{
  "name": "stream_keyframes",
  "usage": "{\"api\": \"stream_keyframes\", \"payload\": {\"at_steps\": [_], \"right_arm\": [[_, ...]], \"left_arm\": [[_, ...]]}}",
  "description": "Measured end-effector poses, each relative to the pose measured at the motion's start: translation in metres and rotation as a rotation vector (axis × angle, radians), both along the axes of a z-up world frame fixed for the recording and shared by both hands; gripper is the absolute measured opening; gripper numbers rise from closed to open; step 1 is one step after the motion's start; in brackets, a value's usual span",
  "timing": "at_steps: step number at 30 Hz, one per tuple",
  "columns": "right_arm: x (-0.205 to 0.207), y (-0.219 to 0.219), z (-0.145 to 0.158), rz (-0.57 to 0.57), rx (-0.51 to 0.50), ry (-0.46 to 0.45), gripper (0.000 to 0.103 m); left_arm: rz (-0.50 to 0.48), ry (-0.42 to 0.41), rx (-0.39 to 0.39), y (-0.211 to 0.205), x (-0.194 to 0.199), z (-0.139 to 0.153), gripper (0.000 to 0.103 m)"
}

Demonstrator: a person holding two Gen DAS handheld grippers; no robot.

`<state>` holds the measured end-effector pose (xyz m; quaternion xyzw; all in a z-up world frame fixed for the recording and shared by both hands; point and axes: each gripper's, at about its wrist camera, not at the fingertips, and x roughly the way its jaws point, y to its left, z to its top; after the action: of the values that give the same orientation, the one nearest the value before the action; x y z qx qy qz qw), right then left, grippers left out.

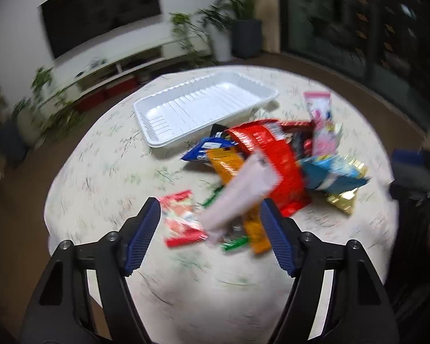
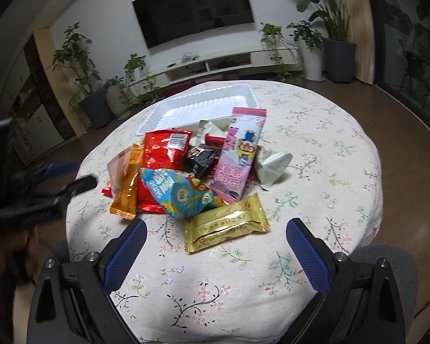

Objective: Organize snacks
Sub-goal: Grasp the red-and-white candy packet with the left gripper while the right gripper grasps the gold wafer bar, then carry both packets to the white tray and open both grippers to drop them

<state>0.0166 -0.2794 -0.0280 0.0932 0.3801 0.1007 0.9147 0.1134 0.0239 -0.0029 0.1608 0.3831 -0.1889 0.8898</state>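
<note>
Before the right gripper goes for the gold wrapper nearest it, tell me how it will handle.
The gold wrapper looks like thin shiny foil, so probably slick between the pads. It lies flat and alone on the tablecloth, likely light and apt to slide if pushed. Its flat block shape suggests a stiff, possibly breakable bar inside. The right gripper is open.

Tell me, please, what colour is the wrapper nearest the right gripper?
Gold wrapper, clearest in the right wrist view.
</note>
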Motion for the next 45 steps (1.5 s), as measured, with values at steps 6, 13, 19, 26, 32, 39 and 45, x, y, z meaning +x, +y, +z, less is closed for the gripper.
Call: {"api": "stream_keyframes", "payload": {"at_steps": [6, 13, 19, 26, 32, 39, 45], "right_arm": [[0.005, 0.005, -0.004, 0.032, -0.029, 0.000, 0.096], [0.015, 0.003, -0.013, 0.024, -0.020, 0.044, 0.096], [0.019, -0.002, -0.016, 0.003, -0.013, 0.064, 0.096], [0.020, -0.001, -0.019, 0.029, 0.002, 0.080, 0.096], [0.023, -0.001, -0.013, 0.142, -0.002, 0.091, 0.096], [0.037, 0.001, 0.005, 0.433, -0.140, 0.096, 0.088], [0.039, 0.020, 0.002, 0.758, -0.331, 0.063, 0.082]], "left_arm": [[0.083, 0.149, 0.038, 0.018, 0.050, -0.017, 0.065], [0.198, 0.220, 0.099, 0.015, 0.078, -0.040, 0.062], [0.207, 0.285, 0.117, 0.006, 0.092, -0.053, 0.046], [0.219, 0.345, 0.058, 0.017, 0.098, -0.059, 0.038], [0.199, 0.352, 0.049, 0.016, 0.096, -0.059, 0.032], [0.224, 0.349, -0.025, 0.034, 0.075, -0.058, 0.030], [0.257, 0.328, -0.154, 0.056, 0.051, -0.049, 0.030]]}}
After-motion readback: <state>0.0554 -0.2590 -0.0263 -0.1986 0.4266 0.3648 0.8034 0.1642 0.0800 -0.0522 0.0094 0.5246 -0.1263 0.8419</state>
